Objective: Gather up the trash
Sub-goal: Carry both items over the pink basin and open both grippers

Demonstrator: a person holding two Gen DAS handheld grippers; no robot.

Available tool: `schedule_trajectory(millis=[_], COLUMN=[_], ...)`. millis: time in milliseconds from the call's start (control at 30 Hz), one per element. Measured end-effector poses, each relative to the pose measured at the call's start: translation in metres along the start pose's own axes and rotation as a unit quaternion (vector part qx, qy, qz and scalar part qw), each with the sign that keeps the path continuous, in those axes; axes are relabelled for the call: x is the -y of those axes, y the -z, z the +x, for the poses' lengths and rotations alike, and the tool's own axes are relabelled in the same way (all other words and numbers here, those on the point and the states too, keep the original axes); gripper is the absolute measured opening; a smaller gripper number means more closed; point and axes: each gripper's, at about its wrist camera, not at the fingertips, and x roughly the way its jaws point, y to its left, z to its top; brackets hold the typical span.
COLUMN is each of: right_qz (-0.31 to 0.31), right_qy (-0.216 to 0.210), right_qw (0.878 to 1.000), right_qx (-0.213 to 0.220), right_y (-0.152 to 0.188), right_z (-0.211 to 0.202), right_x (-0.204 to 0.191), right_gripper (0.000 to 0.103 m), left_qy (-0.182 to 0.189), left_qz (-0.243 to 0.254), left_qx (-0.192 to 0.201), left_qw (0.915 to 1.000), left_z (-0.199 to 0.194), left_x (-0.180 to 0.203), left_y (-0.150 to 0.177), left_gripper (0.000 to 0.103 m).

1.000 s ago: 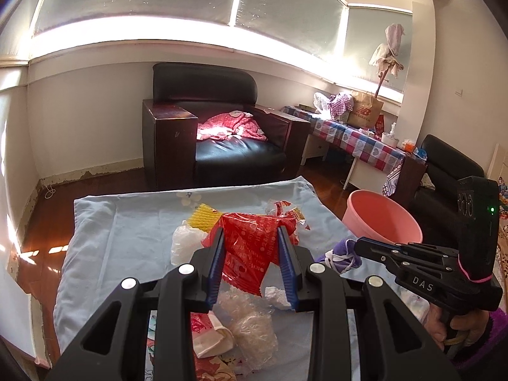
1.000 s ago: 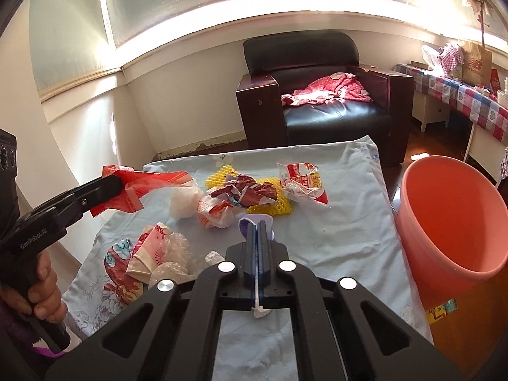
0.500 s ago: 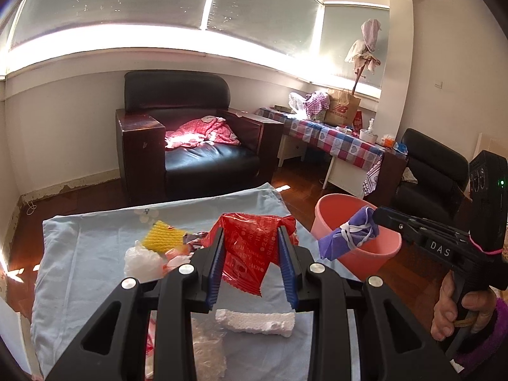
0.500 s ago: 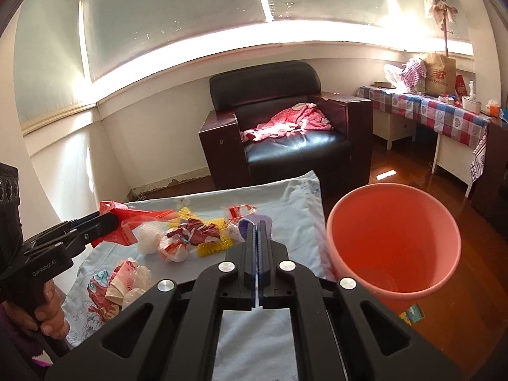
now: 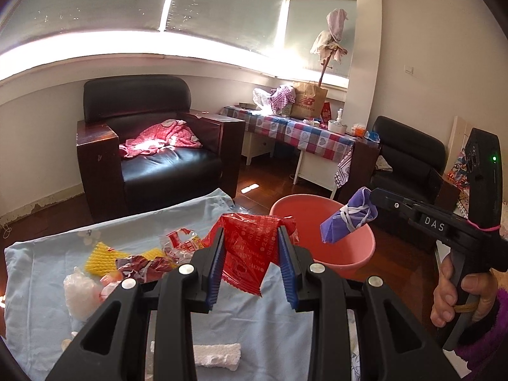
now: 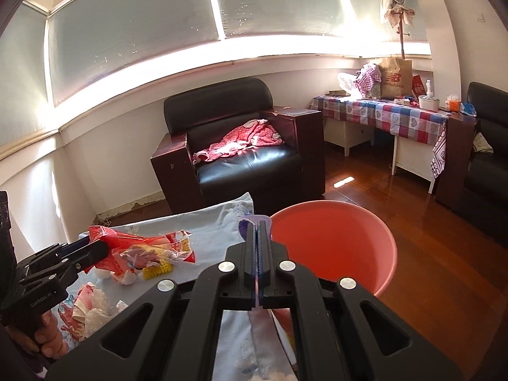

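My left gripper [image 5: 250, 238] is shut on a red snack wrapper [image 5: 249, 254] and holds it above the right part of the cloth-covered table [image 5: 38, 289]. My right gripper [image 6: 257, 226] is shut on a purple face mask [image 5: 347, 219] and holds it over the near rim of the pink bucket [image 5: 346, 254]. In the right wrist view only the mask's top edge [image 6: 250, 222] shows above the fingers, with the bucket [image 6: 336, 241] just beyond. More trash lies on the table: yellow foam net [image 5: 100, 255], clear wrappers [image 5: 181, 244], a white foam piece [image 5: 217, 354].
A black armchair [image 5: 152, 155] with a pink cloth stands behind the table. A desk with a checked cloth [image 5: 301, 133] and a second black chair [image 5: 409, 162] stand at the right. The bucket stands on the wooden floor [image 6: 412, 222] beside the table's right edge.
Both grippers have moved right toward the bucket, carrying the wrapper and the mask. The mask now hangs over the bucket's rim.
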Motion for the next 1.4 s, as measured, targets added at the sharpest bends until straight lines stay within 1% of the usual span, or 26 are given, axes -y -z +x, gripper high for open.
schedule_trajectory(millis=[233, 467, 733, 1033, 1400], right_qz=[0.017, 0.031, 0.043, 0.047, 0.068], right_qy=[0.027, 0.043, 0.055, 0.064, 0.072], right_qw=[0.999, 0.999, 0.998, 0.997, 0.994], right_qx=[-0.001, -0.001, -0.001, -0.011, -0.039], right_y=[0.002, 0.005, 0.006, 0.010, 0.022], right_z=[0.005, 0.009, 0.014, 0.024, 0.044], right_x=[0.021, 0.034, 0.044, 0.052, 0.068], right_gripper=[0.001, 0.001, 0.001, 0.001, 0.001], left_qy=[0.021, 0.040, 0.059, 0.056, 0.050], left_qz=[0.022, 0.019, 0.017, 0.027, 0.049], left_qx=[0.003, 0.008, -0.002, -0.017, -0.041], left_qw=[0.9995, 0.9990, 0.9981, 0.9979, 0.9967], left_z=[0.024, 0.050, 0.084, 0.120, 0.159], left_x=[0.023, 0.043, 0.059, 0.073, 0.090], left_y=[-0.012, -0.020, -0.025, -0.023, -0.017], left_gripper=[0.031, 0.031, 0.031, 0.031, 0.031])
